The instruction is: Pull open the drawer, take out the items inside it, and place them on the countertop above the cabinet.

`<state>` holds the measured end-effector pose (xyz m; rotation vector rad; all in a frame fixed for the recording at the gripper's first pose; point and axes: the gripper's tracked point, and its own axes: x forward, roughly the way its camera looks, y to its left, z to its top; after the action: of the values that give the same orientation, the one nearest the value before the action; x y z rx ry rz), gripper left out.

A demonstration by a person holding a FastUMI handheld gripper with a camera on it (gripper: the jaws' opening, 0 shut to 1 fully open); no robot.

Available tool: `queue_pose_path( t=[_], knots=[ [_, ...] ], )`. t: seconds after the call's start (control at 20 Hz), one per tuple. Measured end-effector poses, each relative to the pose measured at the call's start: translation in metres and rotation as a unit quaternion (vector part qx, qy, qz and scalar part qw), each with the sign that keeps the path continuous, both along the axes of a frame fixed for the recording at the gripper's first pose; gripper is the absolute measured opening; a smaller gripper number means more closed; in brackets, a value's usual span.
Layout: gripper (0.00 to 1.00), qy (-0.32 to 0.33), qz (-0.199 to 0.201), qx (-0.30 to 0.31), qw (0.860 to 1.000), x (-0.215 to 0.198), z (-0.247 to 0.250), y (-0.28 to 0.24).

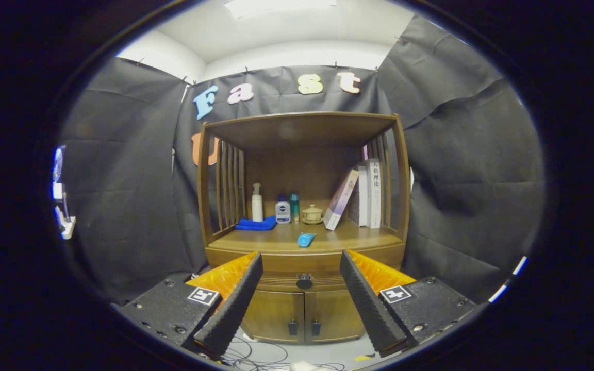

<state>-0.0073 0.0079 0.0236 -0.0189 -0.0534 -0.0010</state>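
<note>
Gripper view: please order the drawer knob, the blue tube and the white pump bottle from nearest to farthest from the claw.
The open claw holds nothing.
1. Drawer knob: between the fingers.
2. Blue tube: lying on the countertop's front.
3. White pump bottle: standing at the back, left.

Brown wooden cabinet (302,247); black drawer knob (304,281); light-blue tube (306,239) lying on the countertop (359,238); dark-blue cloth (256,224); gripper (301,268) fingers (235,299) spread, black ridged (orange behind).

The gripper (301,257) is spread wide, well before the cabinet (302,309). The drawer (303,281) sits under the countertop (338,239); a tube (306,239) lies near its front edge.
</note>
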Motion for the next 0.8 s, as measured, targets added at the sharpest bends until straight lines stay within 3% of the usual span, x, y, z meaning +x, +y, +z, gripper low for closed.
queue_pose_path(
  t=[0.8],
  knots=[
    [0.99,0.000,0.002,0.001,1.000,-0.0002,0.0005,0.0023]
  ],
)
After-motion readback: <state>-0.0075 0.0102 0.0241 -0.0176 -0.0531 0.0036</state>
